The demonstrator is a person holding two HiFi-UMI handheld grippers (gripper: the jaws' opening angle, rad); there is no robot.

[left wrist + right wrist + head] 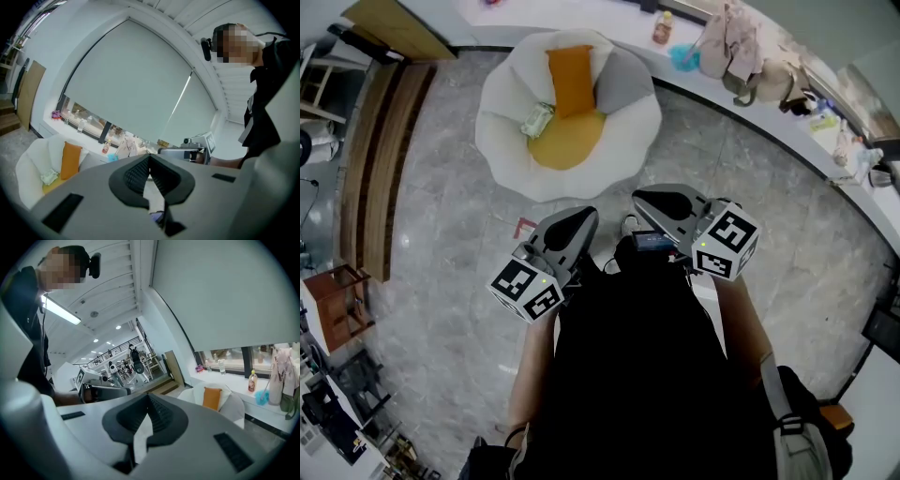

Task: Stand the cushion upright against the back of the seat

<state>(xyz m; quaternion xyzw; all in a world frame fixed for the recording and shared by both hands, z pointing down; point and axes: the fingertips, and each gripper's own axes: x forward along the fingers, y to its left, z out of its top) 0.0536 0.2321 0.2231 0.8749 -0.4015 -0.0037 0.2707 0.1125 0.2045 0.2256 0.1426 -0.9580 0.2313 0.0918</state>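
1. Cushion (pixel 571 80), orange and oblong, stands upright in the white armchair (pixel 506 141). Its long axis runs up the backrest, its lower edge meets the yellow seat pad (pixel 567 141), and its broad face is turned out toward us.
2. In both gripper views we see it taller than wide, leaning on the chair's back near the middle.
3. A grey cushion (pixel 623 84) sits just beside it on one side. A small pale-green crumpled item (pixel 537 120), which we cannot identify, lies on the seat at the other side.
4. Our left hand-held gripper (pixel 586 217) has its jaws closed together with nothing between them. It is held near our body, well apart from the chair.
5. Our right hand-held gripper (pixel 639 198) is likewise closed and empty, beside the left one, and both point toward the chair across the grey marble floor (pixel 441 281).
6. Each gripper's cube shows black-and-white square markers, and we can read no letters on them.
7. Behind the chair, the white counter (pixel 581 11) under the window carries a bottle (pixel 662 28) whose label is too small to read. A turquoise item (pixel 684 56) and a heap of pale bags (pixel 741 52) are there too.
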